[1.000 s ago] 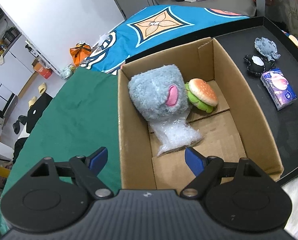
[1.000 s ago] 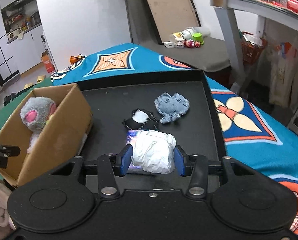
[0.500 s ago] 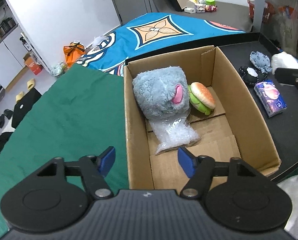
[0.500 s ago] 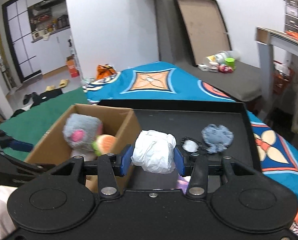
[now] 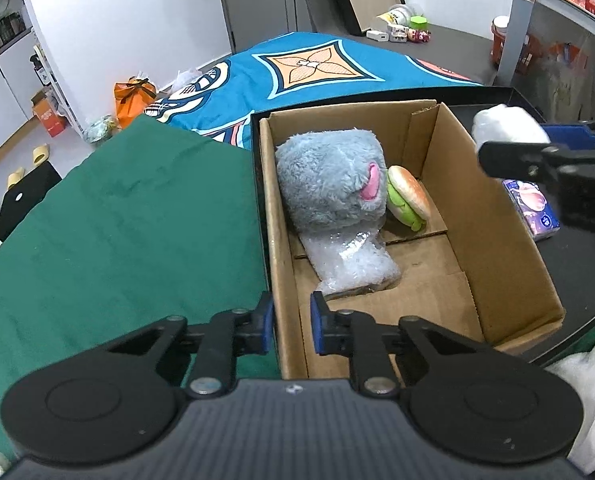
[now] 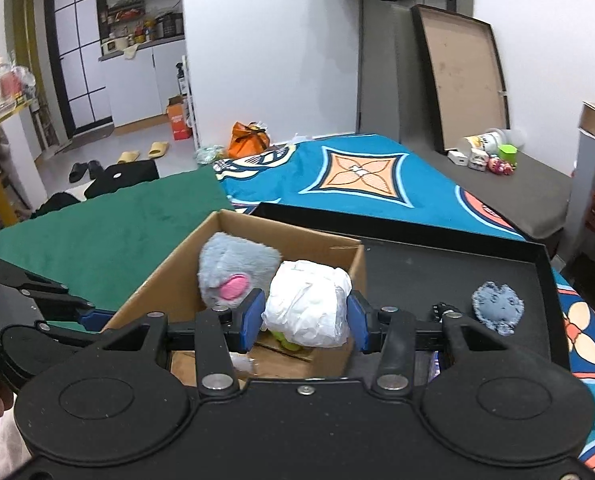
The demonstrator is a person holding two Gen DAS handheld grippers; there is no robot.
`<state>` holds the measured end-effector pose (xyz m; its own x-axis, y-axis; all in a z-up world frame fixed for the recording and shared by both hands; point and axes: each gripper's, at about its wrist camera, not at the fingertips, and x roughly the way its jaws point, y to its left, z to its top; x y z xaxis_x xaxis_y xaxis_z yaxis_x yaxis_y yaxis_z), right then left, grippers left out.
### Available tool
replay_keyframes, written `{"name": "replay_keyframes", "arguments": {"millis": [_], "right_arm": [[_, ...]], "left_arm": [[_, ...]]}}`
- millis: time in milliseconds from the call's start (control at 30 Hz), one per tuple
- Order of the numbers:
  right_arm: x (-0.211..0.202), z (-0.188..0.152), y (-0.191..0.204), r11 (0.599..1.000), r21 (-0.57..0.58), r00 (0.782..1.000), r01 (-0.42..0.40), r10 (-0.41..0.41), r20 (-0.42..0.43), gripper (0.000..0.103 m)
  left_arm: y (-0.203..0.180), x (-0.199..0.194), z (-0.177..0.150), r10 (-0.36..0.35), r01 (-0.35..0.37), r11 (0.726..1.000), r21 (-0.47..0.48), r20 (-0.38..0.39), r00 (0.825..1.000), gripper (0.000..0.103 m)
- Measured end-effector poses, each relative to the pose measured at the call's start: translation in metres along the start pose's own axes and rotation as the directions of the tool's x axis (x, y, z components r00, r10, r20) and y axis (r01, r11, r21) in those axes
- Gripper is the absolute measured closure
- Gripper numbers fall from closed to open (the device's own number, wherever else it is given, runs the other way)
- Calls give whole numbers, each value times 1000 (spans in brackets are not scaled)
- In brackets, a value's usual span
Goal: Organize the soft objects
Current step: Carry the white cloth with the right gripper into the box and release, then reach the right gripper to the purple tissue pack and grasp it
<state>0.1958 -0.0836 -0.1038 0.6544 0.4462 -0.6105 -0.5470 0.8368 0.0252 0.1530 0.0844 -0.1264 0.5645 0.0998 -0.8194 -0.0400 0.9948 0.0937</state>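
An open cardboard box (image 5: pixel 477 200) holds a grey plush (image 5: pixel 329 184), a toy burger (image 5: pixel 407 198) and a bubble-wrap piece (image 5: pixel 353 260). My left gripper (image 5: pixel 291 324) straddles the box's near-left wall, and its jaws are closing onto that wall. My right gripper (image 6: pixel 305 316) is shut on a white soft bundle (image 6: pixel 307 308), held over the box's (image 6: pixel 157 280) right wall beside the grey plush (image 6: pixel 233 268). In the left wrist view the bundle (image 5: pixel 505 126) and right gripper (image 5: pixel 537 152) hang at the box's far right rim.
The box sits at the left end of a black tray (image 6: pixel 437 276). A grey-blue fuzzy piece (image 6: pixel 497 308) and a purple tissue pack (image 5: pixel 531 208) lie on the tray. A green cloth (image 5: pixel 117 220) covers the surface left of the box.
My left gripper's jaws went from wide apart to nearly together around the box's left wall. The right gripper carried the white bundle leftwards from over the tray to the box.
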Motion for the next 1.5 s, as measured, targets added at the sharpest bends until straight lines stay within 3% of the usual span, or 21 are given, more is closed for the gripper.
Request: {"name": "replay_keyframes", "arguments": {"millis": [167,233,300,333,833,1033,1100,1267,1500], "right_arm": [[7,1,15,1000,-27,1000,-2,1,-9,58],[10,1,20,999,-42,1000,11,-12,-18,49],[14,0,25,997,-64,999,33,-35,-35,30],[14,-1,25,996,-72,998,46,-48,-30,29],[-3,-30,-9,991,-66,991,117,-121,-65,28],[-5,-34,-20,994,-46,992,97,-100,-78,28],[-6,-33,-22,996,-37,993,87,-90,-74,28],[-15,-30,-38,997,42,997,64,-62,-36,28],[-3,-41,-72,988,126,995,87,-81,-56,27]], "left_arm": [[6,0,-3,-17,17,1000,-9,12,1000,94],[7,0,-4,-22,22,1000,-10,16,1000,94],[8,0,-5,-27,27,1000,-12,19,999,94],[9,0,-5,-29,29,999,-13,21,999,94],[9,-4,-2,-27,27,999,-25,10,1000,93],[4,-3,1,-12,12,1000,-17,-1,1000,89],[2,-1,2,2,-2,1000,-12,-13,1000,87],[-1,-1,6,40,-40,999,-8,-12,999,59],[-10,3,14,99,-98,995,13,-24,995,47]]}}
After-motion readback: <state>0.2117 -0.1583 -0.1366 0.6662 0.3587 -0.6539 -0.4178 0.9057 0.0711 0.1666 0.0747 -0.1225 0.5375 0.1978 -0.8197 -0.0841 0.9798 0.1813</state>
